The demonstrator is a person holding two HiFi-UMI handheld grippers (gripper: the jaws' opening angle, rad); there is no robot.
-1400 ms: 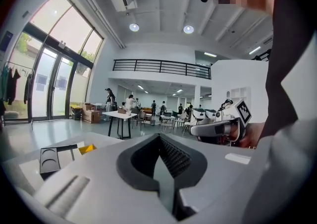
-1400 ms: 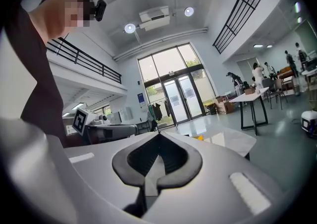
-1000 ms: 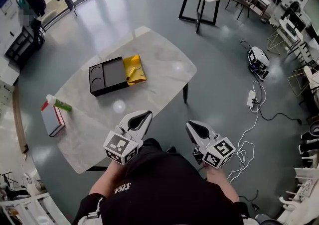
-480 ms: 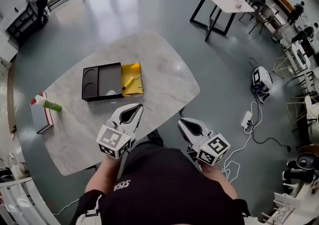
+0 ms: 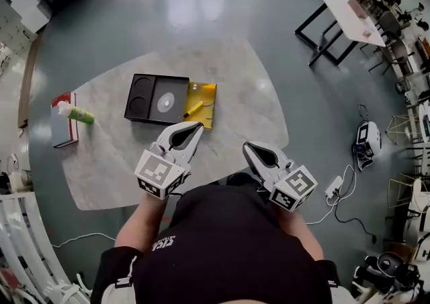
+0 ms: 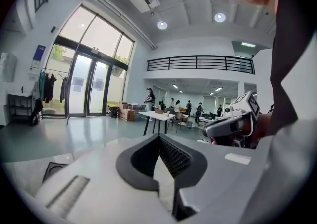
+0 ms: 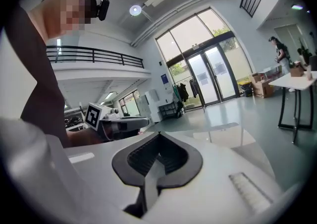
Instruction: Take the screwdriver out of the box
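Observation:
In the head view a black box (image 5: 158, 99) with a yellow tray (image 5: 205, 94) at its right end lies on the marble table (image 5: 248, 87). A yellow screwdriver (image 5: 193, 108) rests slanted in the yellow tray. My left gripper (image 5: 193, 127) is shut and empty, its tip just short of the yellow tray. To the right, my right gripper (image 5: 248, 150) is at the table's near edge, shut with nothing in it. In the left gripper view the jaws of the left gripper (image 6: 159, 136) meet; in the right gripper view those of the right gripper (image 7: 159, 134) do too.
A green and white bottle (image 5: 77, 114) lies on a red and white book (image 5: 62, 121) at the table's left end. On the floor to the right are a power strip with cables (image 5: 334, 188) and a small machine (image 5: 366, 141). A white table (image 5: 342, 10) stands far right.
Both grippers have swung sideways and the head view has turned with them. The box and yellow tray now lie straight ahead of the left gripper. Both stay shut.

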